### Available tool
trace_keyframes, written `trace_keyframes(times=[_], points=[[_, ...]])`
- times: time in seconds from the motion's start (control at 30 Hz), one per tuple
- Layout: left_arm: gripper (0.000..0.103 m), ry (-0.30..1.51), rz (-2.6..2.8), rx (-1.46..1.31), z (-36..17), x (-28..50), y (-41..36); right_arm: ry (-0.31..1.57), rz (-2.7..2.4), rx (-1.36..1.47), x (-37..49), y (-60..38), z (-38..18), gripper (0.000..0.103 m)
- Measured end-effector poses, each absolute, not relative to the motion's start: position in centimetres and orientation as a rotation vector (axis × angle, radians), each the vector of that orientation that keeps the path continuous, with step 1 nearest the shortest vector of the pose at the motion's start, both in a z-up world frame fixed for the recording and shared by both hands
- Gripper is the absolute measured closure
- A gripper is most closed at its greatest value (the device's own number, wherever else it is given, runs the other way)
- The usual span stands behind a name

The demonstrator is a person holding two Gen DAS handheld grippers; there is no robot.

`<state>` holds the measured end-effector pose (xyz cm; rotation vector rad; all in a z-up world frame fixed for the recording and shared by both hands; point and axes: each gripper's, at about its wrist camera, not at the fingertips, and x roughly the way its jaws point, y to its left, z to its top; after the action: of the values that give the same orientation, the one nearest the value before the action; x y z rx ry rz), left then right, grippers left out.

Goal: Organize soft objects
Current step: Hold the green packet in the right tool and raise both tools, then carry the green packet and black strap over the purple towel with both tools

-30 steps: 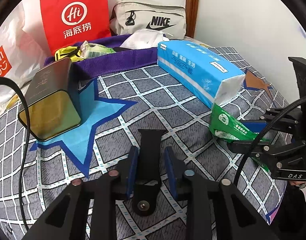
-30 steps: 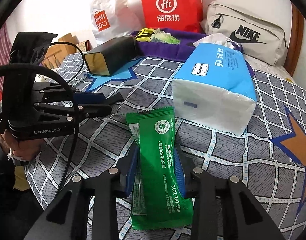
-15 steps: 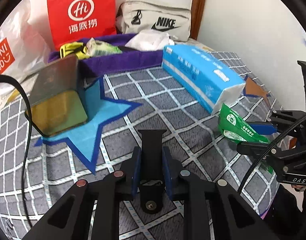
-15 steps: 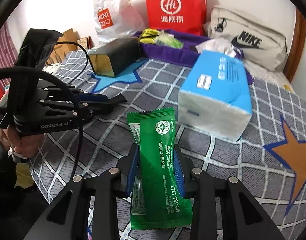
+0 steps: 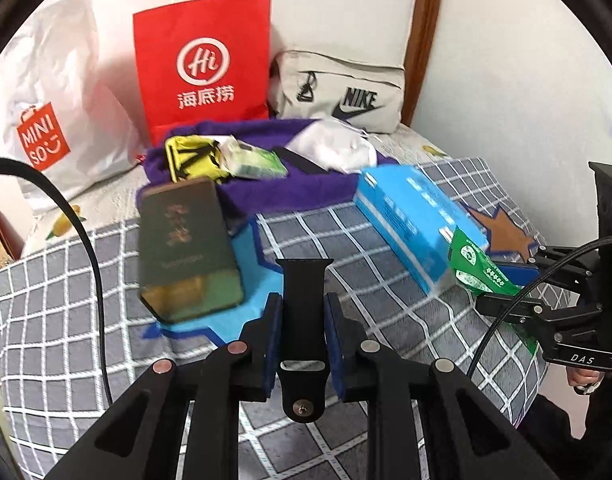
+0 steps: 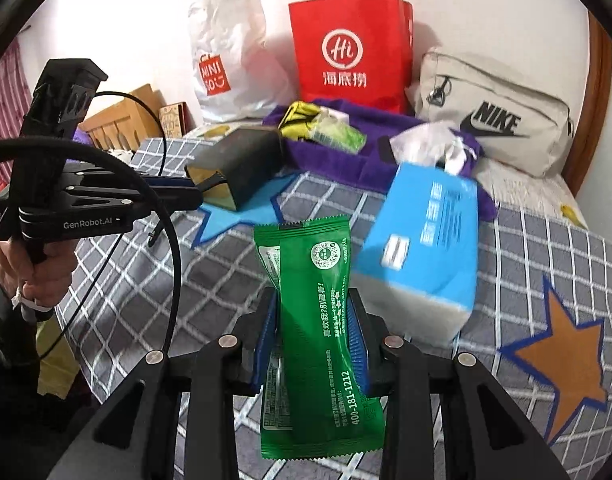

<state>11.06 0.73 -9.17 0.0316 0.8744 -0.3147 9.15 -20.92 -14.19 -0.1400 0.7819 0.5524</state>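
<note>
My left gripper (image 5: pixel 303 312) is shut on a black watch strap (image 5: pixel 303 312) and holds it above the checked bedspread (image 5: pixel 85 320). My right gripper (image 6: pixel 312 320) is shut on a green snack packet (image 6: pixel 318 320), lifted off the bed; the packet also shows at the right of the left wrist view (image 5: pixel 480 268). A blue tissue pack (image 6: pixel 426 248) lies just right of the packet. A purple towel (image 6: pixel 346 152) at the back holds a yellow-black item (image 6: pixel 297 118), a small green-white packet (image 6: pixel 338 132) and a white crumpled bag (image 6: pixel 430 140).
A dark tin box (image 5: pixel 185 248) lies on a blue star patch. A red paper bag (image 5: pixel 203 64), a white Miniso bag (image 5: pixel 53 100) and a grey Nike pouch (image 5: pixel 342 88) stand against the back wall. The bed's edge is at the right.
Both grippers have risen and tilted up. The left gripper closed on the black strap and lifted it. The right gripper carries the green packet higher off the bed.
</note>
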Motion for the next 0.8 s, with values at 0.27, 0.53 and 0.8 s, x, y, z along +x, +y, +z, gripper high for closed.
trace_keyframes(times=[0.27,0.53,0.8], points=[[0.083,0.854,-0.270,0.021,-6.9,13.8,2.2,0.746,0.568,-0.134,12.8,-20.0,-11.4,0.070],[0.083,0.819,-0.235,0.011,-5.3,17.7,2.8,0.709,0.592,-0.109,17.8,-19.3,-9.5,0.070],[0.083,0.806,-0.206,-0.017,-4.7,22.2,3.5,0.722,0.533,-0.067,24.3,-19.2,-8.3,0.070]])
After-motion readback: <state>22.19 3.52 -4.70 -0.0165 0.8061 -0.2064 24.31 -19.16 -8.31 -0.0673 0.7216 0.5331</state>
